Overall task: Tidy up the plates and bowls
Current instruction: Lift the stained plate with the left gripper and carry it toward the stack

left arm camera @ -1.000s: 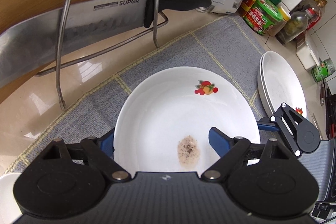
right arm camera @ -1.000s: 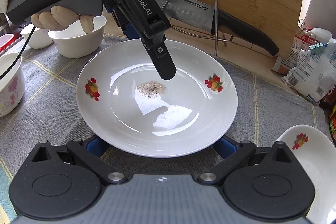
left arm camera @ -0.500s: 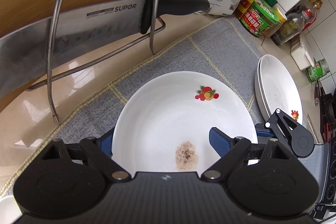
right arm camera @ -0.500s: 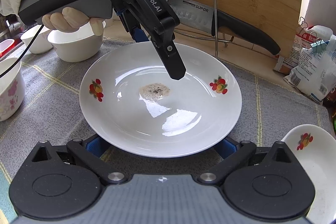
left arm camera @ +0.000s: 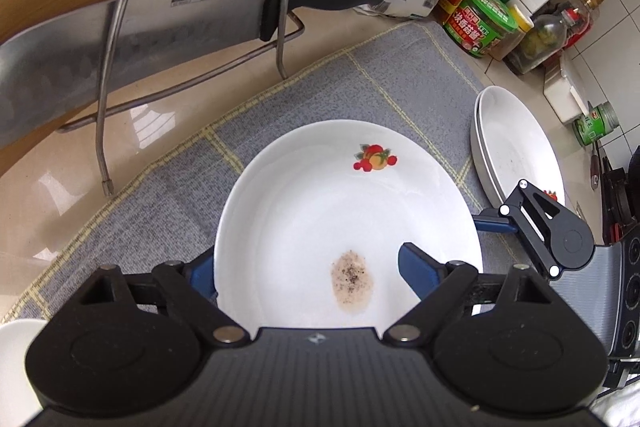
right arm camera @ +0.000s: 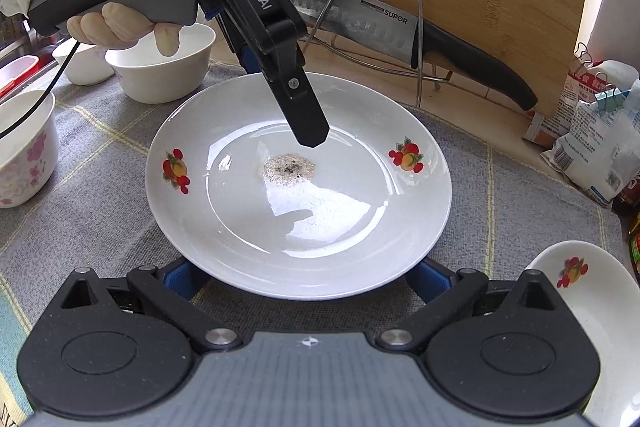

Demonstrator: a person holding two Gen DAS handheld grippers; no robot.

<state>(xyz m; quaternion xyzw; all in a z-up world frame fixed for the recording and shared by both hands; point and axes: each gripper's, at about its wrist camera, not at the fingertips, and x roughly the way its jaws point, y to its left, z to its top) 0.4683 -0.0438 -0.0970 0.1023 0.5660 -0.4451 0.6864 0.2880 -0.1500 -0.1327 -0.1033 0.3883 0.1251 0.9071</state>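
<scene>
The soiled plate [right arm camera: 298,187] lay on the grey mat [right arm camera: 500,195], its 6 o'clock rim between the wide-open, empty right gripper [right arm camera: 298,277], the left gripper [left arm camera: 306,267] likewise spread astride the 9 o'clock rim; rigid, glazed, slippery and breakable, it was best pinched at the rim.

Plate [right arm camera: 300,227] higher off the mat [right arm camera: 100,219], nearer the right gripper [right arm camera: 298,277].

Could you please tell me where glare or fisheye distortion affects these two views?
Right wrist view: bright window glare on the plate beside the speckled residue. Left wrist view: fisheye bends the knife blade, and reflections streak the countertop.
</scene>
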